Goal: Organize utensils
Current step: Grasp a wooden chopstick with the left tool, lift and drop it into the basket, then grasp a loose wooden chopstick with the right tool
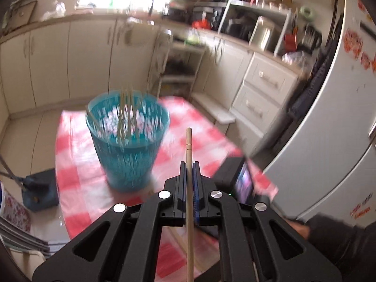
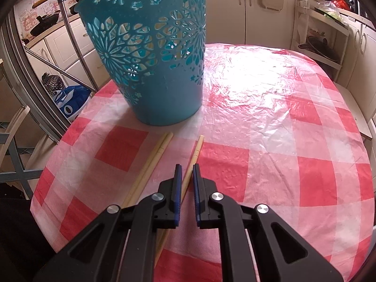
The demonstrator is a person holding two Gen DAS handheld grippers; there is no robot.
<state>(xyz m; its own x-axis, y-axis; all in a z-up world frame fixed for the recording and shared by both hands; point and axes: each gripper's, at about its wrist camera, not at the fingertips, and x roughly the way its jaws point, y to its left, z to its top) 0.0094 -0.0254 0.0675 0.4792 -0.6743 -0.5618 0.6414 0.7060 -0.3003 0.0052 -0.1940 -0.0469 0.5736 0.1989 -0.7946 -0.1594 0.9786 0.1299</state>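
Left gripper [image 1: 189,164] is clamped on one chopstick [image 1: 188,145], which stands roughly vertical between the fingers, its butt end pointing to 12 o'clock in the left wrist view. Teal basket [image 1: 128,138] sits on the checked tablecloth [image 1: 77,155] at about 10 o'clock from that gripper, near but apart from it, and already holds several chopsticks [image 1: 128,115] leaning upright. View is motion-blurred, so exact clearance above the rim cannot be read.

Judgement: the held stick's long axis is already close to the basket's opening axis; the coming move turns on a shift toward 10 o'clock and then a drop, not a reorientation.

Right gripper [image 2: 186,166] has jaws apart, straddling a single chopstick [image 2: 193,157] lying flat on the cloth. Its long axis runs from 6 to about 12–1 o'clock, nearly in line with the fingers. A pair of chopsticks [image 2: 150,162] lies just beside it at 9–10 o'clock, parallel, with the basket beyond at 11–12 o'clock.

Judgement: right side is nearer the loose sticks, left is nearer the deposit.
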